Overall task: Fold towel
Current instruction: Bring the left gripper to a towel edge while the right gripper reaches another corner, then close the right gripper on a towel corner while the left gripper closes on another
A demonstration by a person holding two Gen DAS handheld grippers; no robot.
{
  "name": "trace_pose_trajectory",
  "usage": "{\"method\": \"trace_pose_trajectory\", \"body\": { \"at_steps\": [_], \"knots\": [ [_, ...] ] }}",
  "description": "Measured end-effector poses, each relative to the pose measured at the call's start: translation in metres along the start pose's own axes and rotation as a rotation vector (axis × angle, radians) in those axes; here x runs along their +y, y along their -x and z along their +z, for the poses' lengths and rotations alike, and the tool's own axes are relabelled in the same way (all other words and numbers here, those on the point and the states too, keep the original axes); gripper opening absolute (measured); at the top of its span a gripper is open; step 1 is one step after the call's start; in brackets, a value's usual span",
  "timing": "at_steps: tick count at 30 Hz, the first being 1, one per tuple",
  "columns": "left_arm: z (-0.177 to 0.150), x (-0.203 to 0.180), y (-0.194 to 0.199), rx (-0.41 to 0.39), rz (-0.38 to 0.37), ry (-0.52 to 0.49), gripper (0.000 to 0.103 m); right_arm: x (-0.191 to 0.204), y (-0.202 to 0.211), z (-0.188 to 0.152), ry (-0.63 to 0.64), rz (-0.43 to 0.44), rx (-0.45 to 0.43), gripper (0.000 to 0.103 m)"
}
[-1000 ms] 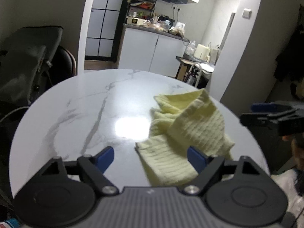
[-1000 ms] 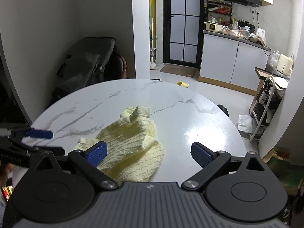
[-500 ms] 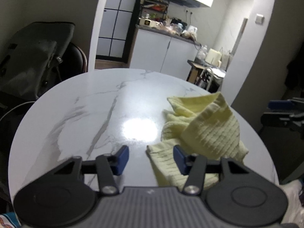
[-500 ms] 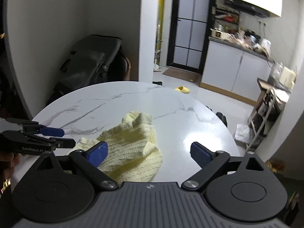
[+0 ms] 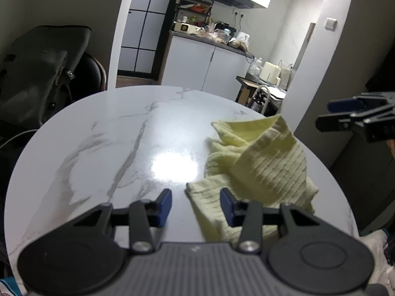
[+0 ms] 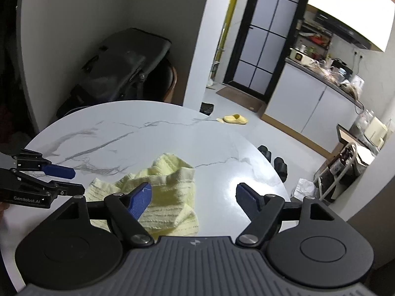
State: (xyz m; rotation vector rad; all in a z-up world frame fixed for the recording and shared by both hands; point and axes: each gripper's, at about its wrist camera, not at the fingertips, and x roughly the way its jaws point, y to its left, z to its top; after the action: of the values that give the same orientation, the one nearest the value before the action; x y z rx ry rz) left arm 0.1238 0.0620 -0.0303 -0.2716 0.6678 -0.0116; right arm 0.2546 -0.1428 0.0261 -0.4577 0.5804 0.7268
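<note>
On the left wrist view: left claw (image 5: 196, 206) partly parted, its blue pads straddling the near corner of the crumpled yellow towel (image 5: 256, 170) on the marble surface (image 5: 111, 148).
Right wrist view: right claw (image 6: 192, 198) spread wide, left pad over towel (image 6: 170, 197); left claw (image 6: 66, 180) alongside.

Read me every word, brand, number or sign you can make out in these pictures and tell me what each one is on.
"GenRobot.AI": white lettering on the side of the left hand-held gripper, seen from the right wrist view.
A small pale logo mark on the grey body of the right hand-held gripper: a symbol, no letters.
Packages on the kitchen counter: too small and blurred to read.
</note>
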Motion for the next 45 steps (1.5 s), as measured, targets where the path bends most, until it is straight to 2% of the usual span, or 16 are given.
{"method": "trace_pose_trajectory", "body": {
  "at_steps": [7, 11, 19, 31, 39, 45],
  "knots": [
    [-0.005, -0.001, 0.000, -0.010, -0.021, -0.034, 0.045, -0.008, -0.022, 0.013, -0.014, 0.042, 0.061, 0.078],
    [-0.005, 0.001, 0.000, -0.009, -0.032, -0.038, 0.045, -0.012, -0.036, 0.024, -0.024, 0.073, 0.100, 0.074],
    [0.000, 0.000, -0.007, -0.006, -0.034, -0.065, 0.039, -0.012, -0.052, 0.037, -0.033, 0.080, 0.106, 0.073],
    [0.009, -0.007, -0.034, 0.029, 0.003, -0.103, 0.037, -0.021, -0.069, 0.036, -0.040, 0.075, 0.114, 0.073],
    [0.000, -0.020, -0.036, 0.001, 0.055, -0.215, 0.038, -0.025, -0.096, 0.042, -0.031, 0.102, 0.166, 0.073],
    [-0.003, -0.024, -0.036, -0.014, 0.056, -0.248, 0.029, -0.020, -0.120, 0.040, -0.015, 0.123, 0.208, 0.073]
  ]
}}
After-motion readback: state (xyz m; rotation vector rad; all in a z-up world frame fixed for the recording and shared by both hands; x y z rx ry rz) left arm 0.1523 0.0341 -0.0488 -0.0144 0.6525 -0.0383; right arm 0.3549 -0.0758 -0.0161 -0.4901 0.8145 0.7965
